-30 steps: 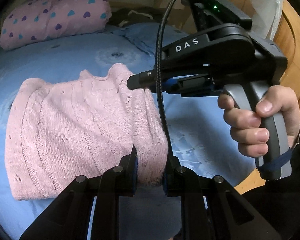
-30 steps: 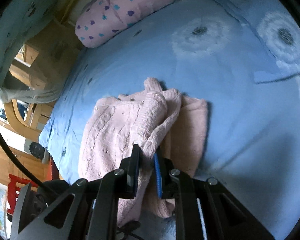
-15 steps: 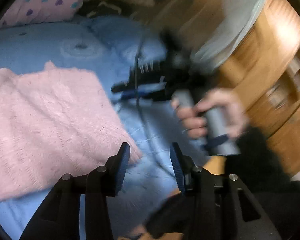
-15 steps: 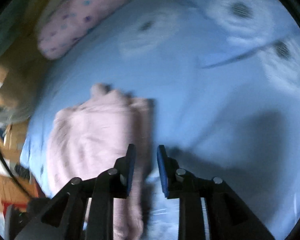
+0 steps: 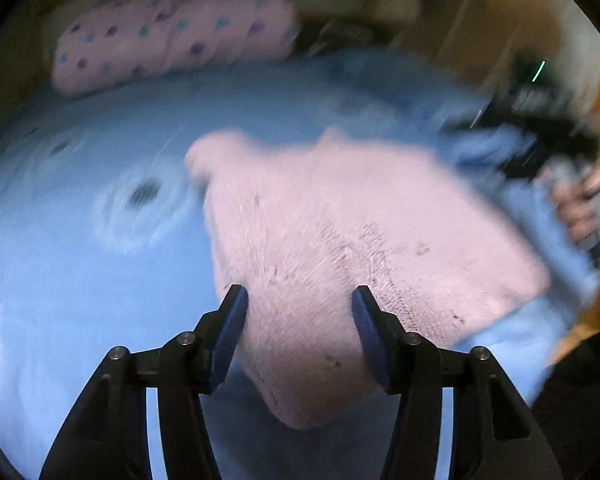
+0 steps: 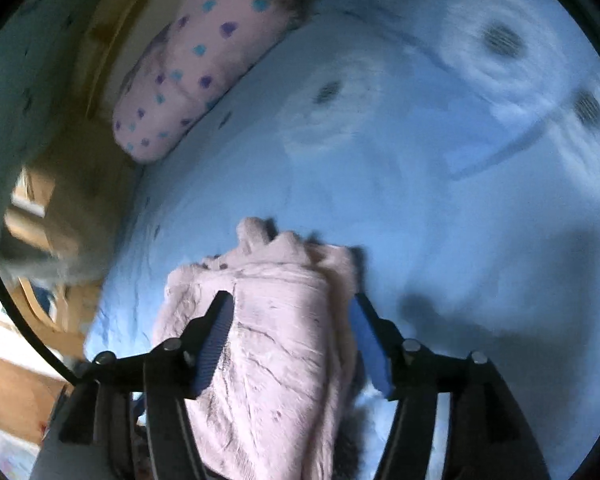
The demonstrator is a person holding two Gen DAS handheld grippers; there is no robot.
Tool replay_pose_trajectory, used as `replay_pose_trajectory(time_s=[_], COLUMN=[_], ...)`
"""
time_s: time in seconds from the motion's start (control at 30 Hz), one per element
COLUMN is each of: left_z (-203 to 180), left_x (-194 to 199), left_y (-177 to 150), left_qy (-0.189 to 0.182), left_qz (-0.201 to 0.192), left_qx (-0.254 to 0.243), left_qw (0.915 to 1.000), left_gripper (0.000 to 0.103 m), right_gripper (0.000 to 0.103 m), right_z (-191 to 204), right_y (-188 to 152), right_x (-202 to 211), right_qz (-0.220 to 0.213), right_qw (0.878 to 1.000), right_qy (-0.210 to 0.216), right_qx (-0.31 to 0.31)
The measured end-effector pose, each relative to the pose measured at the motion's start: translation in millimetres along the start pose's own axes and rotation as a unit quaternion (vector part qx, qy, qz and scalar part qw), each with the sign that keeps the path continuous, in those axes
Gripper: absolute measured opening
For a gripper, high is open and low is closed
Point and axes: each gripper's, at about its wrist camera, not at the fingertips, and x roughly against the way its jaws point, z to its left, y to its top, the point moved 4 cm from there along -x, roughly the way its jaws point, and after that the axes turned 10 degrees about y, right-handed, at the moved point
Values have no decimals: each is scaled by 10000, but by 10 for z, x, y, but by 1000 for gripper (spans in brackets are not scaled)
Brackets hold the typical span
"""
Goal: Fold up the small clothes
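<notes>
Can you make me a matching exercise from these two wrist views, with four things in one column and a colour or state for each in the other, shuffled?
Column one:
1. knitted sweater
2. long bolster pillow
3. bed sheet
4. left gripper

Column two:
A. light blue with pale round flower prints
B. jaws opening, pads not pressing on anything
C. pale pink, lying folded on the bed
D. pink with blue and purple dots, at the far edge of the bed

Pairs: 1-C, 2-D, 3-A, 4-B
</notes>
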Motion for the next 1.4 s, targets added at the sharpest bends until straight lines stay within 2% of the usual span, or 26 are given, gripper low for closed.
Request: replay_pose_trajectory(time_s=[0.07, 0.17, 0.27, 0.33, 0.37, 0.43, 0.57, 0.67, 0.73, 0.77, 0.8, 0.83, 0.9, 0.93, 1.0, 1.1, 1.17, 1.23, 1.27, 1.33, 1.4], left_z=[-49, -123, -89, -35, -24, -20, -4, -16, -15, -11, -9, -8, -5, -5, -1, 5, 5, 7, 10, 28, 73], left_x=[-14, 2, 16, 47, 43, 52, 35, 41, 47, 48, 49, 51, 49, 47, 48, 57, 65, 76, 82, 88, 85], left_y=[-66, -75, -105, -77, -78, -63, -56, -60, -72, -72, -74, -76, -74, -74, -74, -76, -81, -88, -94, -113, -120], left_qy=[56, 177, 49, -54, -94, -161, -209, -179, -177, -184, -191, -195, -196, -193, -186, -189, -184, -188, -195, -274, -406], left_qz=[-14, -9, 42, 92, 108, 128, 142, 104, 83, 79, 79, 77, 77, 77, 81, 81, 80, 83, 86, 119, 180], left_qx=[128, -52, 72, 156, 179, 208, 259, 245, 255, 262, 265, 268, 270, 272, 278, 318, 315, 299, 293, 335, 457], left_qw=[9999, 9998, 10000, 9998, 9997, 9996, 9993, 9995, 9995, 9995, 9994, 9994, 9994, 9994, 9994, 9993, 9993, 9993, 9993, 9990, 9980], left_gripper=[40, 40, 40, 40, 40, 40, 40, 40, 40, 40, 40, 40, 40, 40, 40, 40, 40, 40, 40, 40, 40], right_gripper=[66, 66, 64, 34, 8, 8, 6, 6, 6, 14, 33, 44, 53, 56, 72, 72, 71, 40, 11, 10, 9], right_z=[49, 138, 196, 228, 244, 278, 477, 486, 345, 261, 157, 100, 12, 12, 27, 13, -37, -74, -90, -57, 30], right_y=[56, 181, 203, 208, 225, 261, 383, 494, 556, 585, 605, 603, 565, 545, 472, 345, 288, 320, 349, 436, 545], right_x=[-104, -368, -659, -790, -801, -705, -380, -258, -169, -138, -118, -119, -155, -209, -378, -691, -839, -854, -841, -747, -615], right_qz=[-24, 179, 485, 625, 605, 353, -390, -754, -988, -1088, -1121, -1081, -803, -625, -197, 327, 523, 384, 343, 84, -307], right_qw=[9995, 9991, 9979, 9968, 9970, 9985, 9963, 9917, 9880, 9867, 9877, 9895, 9936, 9947, 9949, 9932, 9931, 9951, 9958, 9993, 9993], right_qy=[-243, -196, -267, -332, -333, -186, -168, -515, -939, -1075, -1058, -955, -785, -808, -986, -1099, -1040, -914, -850, -319, -132], right_qx=[208, 324, 333, 372, 346, 364, 742, 909, 728, 544, 280, 119, -82, -88, 58, 215, 155, 47, -43, -184, -160])
